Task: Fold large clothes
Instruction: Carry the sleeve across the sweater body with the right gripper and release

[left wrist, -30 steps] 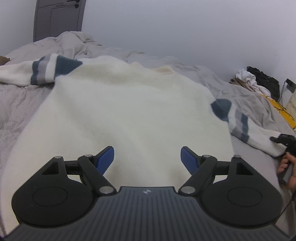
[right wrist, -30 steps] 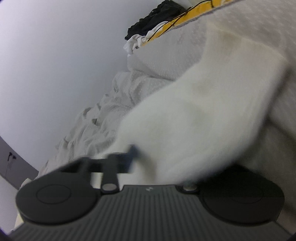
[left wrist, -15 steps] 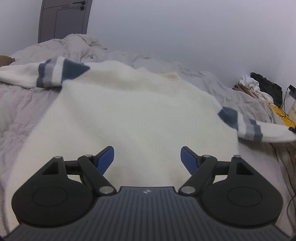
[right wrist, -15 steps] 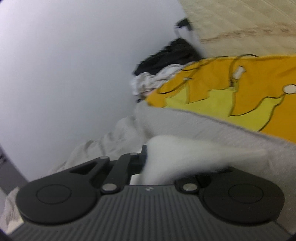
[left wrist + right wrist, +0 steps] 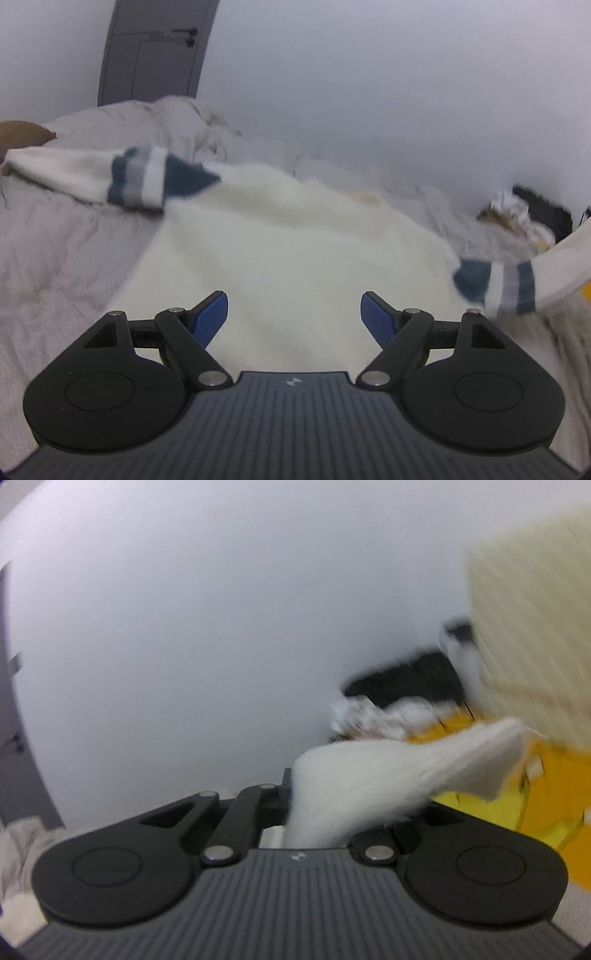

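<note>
While my right gripper (image 5: 295, 805) stays clenched on the sweater's cuff (image 5: 406, 771), lifted clear of the bed (image 5: 55, 258), my left gripper (image 5: 294, 317) hangs released above the sweater (image 5: 295, 251), which lies flat with its other sleeve (image 5: 92, 173) stretched out left.

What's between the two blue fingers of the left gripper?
Nothing is gripped; the left wrist view shows the left gripper open, with the cream sweater on the bed beyond.

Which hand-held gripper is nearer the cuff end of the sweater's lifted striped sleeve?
Right. The right hand-held gripper is shut on the sleeve's cuff end. The left hand-held gripper hangs open over the sweater body, apart from the sleeve.
</note>
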A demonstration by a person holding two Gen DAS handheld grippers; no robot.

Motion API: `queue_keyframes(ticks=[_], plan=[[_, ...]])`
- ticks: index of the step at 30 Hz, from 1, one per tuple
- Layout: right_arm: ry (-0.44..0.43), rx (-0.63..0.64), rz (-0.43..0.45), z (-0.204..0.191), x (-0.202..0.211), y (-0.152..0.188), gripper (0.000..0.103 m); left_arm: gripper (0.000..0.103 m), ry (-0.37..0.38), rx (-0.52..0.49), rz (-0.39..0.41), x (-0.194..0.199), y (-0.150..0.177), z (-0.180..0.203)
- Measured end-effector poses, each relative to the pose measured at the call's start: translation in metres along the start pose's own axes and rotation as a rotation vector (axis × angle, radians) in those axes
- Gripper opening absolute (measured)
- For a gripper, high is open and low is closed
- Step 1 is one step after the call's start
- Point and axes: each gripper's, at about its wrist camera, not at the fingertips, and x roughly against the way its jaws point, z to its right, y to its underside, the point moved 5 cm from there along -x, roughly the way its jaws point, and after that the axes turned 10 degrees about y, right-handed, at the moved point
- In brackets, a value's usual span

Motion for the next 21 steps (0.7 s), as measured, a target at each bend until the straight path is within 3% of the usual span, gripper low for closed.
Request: queue_keyframes(ticks=[6,10,16,21], plan=[[-0.105,0.266,0.142,-0.109,0.074,-0.004,0.011,0.083,0.024,0.084,0.080,0.026,-0.027,-0.030],[-0.198,0.354,0.149,-0.173,0.116,0.020,0.011,0.083,0.037,0.122,0.114,0.044,-0.037,-0.049],[-0.374,0.486,0.108,-0.254,0.169,0.102,0.011,0.083,0.039,0.157,0.174,0.072,-0.042,-0.074],[-0.482,0.562,0.012,-0.289,0.197,0.180,0.011,0.083,0.065,0.259,0.191,0.079,-0.044,-0.097]])
